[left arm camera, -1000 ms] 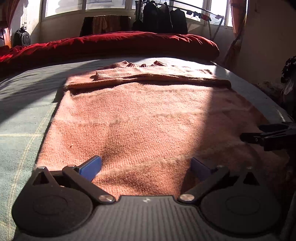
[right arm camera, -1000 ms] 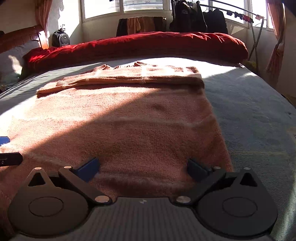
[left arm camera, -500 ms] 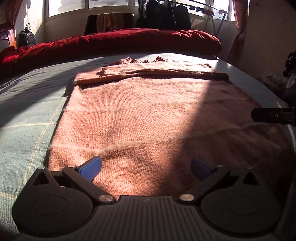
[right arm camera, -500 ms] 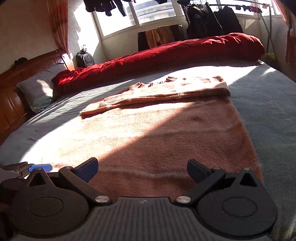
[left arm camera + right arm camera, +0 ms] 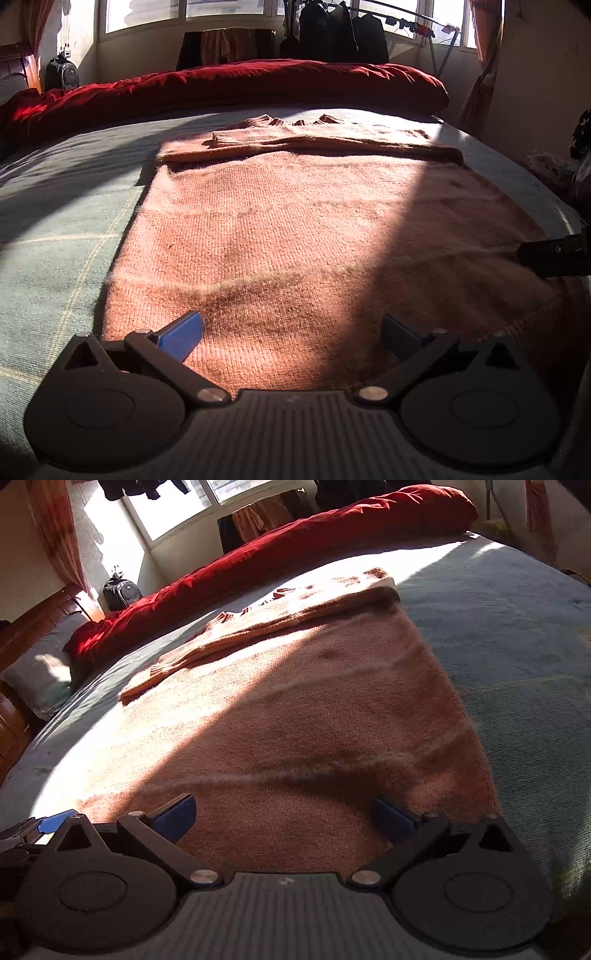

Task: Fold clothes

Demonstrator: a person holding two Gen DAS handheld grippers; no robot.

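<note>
The left tongs (image 5: pixel 291 332) stand apart over the sweater (image 5: pixel 295 236) hem at 6 o'clock; the right tongs (image 5: pixel 284 814) likewise. The sweater lies flat on the bed (image 5: pixel 66 236) — pinch both hem corners evenly, then carry them toward 12 o'clock.

Sunlit windows (image 5: pixel 229 14) behind a bed (image 5: pixel 55 229) (red duvet (image 5: pixel 258 81) heaped).

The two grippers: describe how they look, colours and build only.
The left gripper and the right gripper look alike: black round hubs, black link arms with silver pivot screws, blue finger pads, and a grey ribbed body with a small light mark. No cables or sleeves show.
</note>
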